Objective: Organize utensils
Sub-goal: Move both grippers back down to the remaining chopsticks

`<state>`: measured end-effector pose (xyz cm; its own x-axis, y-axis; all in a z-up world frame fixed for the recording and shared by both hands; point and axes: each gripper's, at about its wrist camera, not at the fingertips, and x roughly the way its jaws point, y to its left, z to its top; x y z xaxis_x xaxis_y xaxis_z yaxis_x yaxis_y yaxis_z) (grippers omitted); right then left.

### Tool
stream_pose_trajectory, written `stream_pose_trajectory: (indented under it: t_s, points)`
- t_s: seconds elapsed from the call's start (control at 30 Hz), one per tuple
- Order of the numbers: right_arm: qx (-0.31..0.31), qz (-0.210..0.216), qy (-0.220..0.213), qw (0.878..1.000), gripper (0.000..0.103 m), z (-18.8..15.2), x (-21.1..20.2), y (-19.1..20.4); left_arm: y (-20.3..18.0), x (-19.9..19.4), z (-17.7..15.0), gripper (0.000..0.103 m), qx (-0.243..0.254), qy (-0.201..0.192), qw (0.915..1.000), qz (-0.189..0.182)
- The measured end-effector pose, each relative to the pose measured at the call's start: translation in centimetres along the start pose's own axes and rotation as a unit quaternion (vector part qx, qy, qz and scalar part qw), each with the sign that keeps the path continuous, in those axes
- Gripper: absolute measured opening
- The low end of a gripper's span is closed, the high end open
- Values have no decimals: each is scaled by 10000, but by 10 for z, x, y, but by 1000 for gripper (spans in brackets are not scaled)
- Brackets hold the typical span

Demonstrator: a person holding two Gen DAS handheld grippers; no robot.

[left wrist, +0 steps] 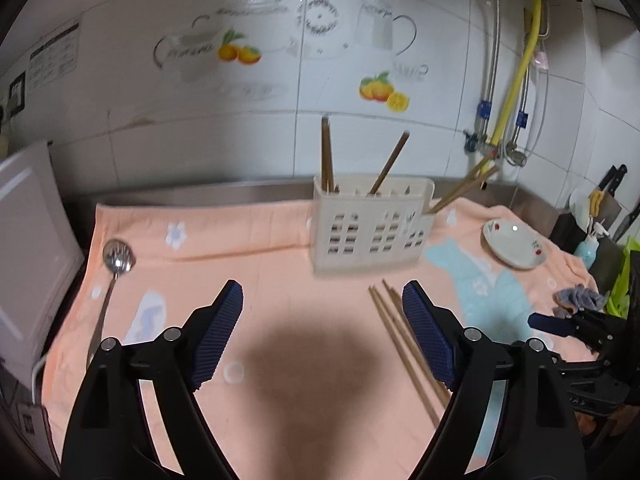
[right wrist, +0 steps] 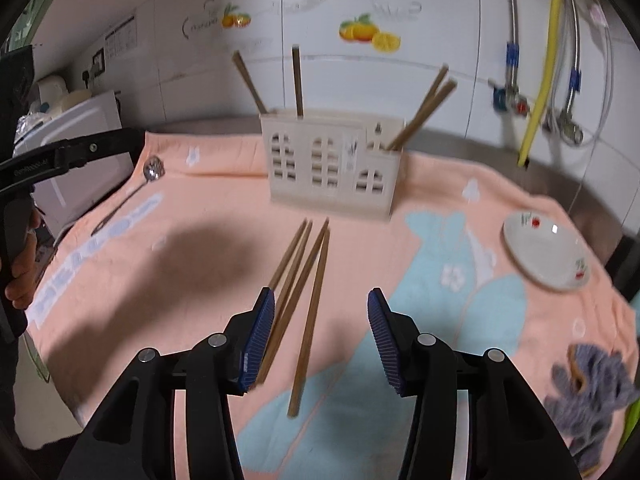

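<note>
Right wrist view: our right tongs spread, empty, over loose chopsticks before the holder; left tongs likewise spread; we risk scattering neighbours.

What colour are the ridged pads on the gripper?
Dark blue pads on black arms, clearest in the right wrist view.

Cream slotted utensil holder is standing upright on the peach towel, holding brown chopsticks that are leaning out of its compartments. Four loose chopsticks are lying side by side on the towel just in front of it. A metal spoon is lying well apart, bowl toward the wall.
</note>
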<state>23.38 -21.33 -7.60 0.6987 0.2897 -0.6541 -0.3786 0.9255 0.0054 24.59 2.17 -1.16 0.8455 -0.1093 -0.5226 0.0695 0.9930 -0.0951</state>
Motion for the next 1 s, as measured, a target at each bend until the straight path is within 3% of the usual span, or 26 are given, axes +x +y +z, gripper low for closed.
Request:
stream_pose_trajectory:
  t_s: [0.33,0.73,1.0]
  points:
    - [256,117,435,9987,33,-39,26,12,15,-1,-36,83,-368,283,9989,72]
    - [469,179,651,9966,15,-45,52,11,15,3,-65,83,-438,595,9972,76]
    - [498,167,790,9955,12,-48,63,9,-1,11,-77,82,-295,795,9963,-102]
